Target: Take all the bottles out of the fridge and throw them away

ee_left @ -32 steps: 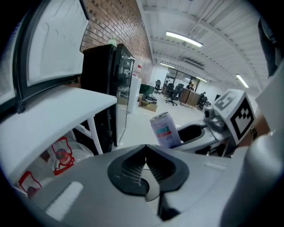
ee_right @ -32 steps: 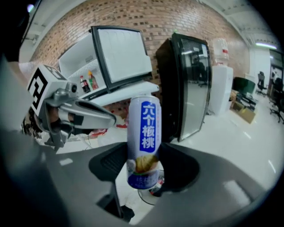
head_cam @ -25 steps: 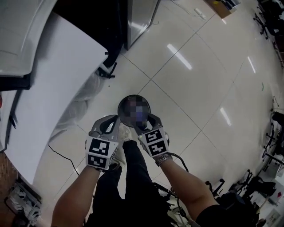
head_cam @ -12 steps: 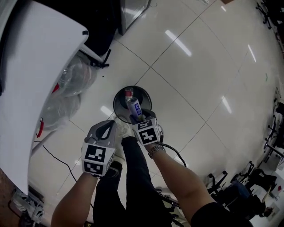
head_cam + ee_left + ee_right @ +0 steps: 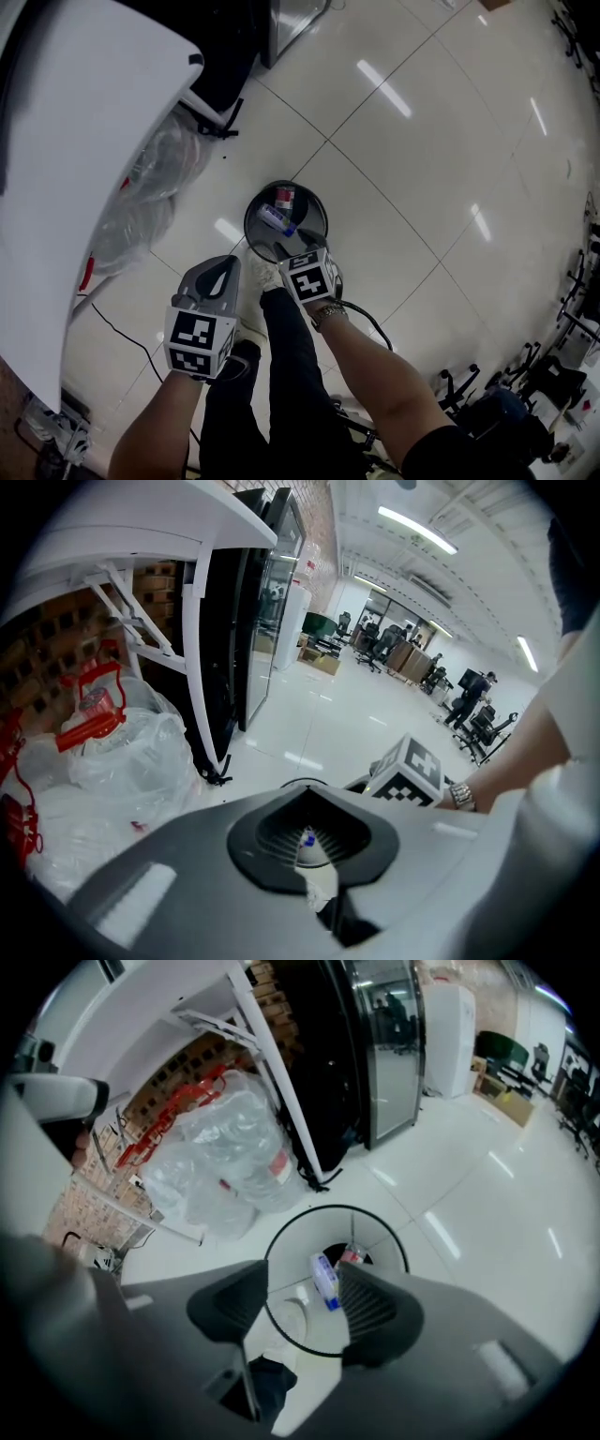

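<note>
**A:** Bottle (image 5: 275, 218) lay in the bin (image 5: 314, 214), head view; a red-labelled item (image 5: 284, 196) lay beside it.

**B:** Left gripper view: left tool (image 5: 309, 841) was clenched and empty. Right gripper view: right tool (image 5: 300, 1302) was released above the bin. The fridge interior went unseen, so the remainder is unknown.

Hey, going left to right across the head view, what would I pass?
White table → clear plastic bags → left tongs → black bin → office chairs. The right tongs overlap the bin, so they are left out of the order.
</note>
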The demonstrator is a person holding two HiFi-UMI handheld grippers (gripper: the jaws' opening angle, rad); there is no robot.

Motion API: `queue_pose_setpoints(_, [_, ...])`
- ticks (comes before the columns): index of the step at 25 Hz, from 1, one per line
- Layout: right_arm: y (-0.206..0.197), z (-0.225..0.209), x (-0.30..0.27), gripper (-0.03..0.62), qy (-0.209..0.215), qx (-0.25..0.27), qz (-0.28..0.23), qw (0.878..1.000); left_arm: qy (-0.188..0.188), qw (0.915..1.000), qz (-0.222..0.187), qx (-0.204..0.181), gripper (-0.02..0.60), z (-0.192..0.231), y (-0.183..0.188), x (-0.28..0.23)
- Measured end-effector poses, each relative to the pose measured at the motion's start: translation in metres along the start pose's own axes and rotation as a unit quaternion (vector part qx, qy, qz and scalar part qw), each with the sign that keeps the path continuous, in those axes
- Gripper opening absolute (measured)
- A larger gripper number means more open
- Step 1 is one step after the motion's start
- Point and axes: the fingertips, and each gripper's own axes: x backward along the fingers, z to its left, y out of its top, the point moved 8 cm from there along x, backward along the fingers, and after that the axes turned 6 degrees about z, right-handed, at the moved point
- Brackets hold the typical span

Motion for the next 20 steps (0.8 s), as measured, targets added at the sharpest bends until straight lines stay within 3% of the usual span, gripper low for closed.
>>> queue_pose_setpoints(20, [0.034, 0.038, 0.076, 0.236, 0.010, 0.042, -0.036, 0.998, 0.020, 0.9987, -0.041, 0.024, 0.005, -0.004, 0.019, 0.054])
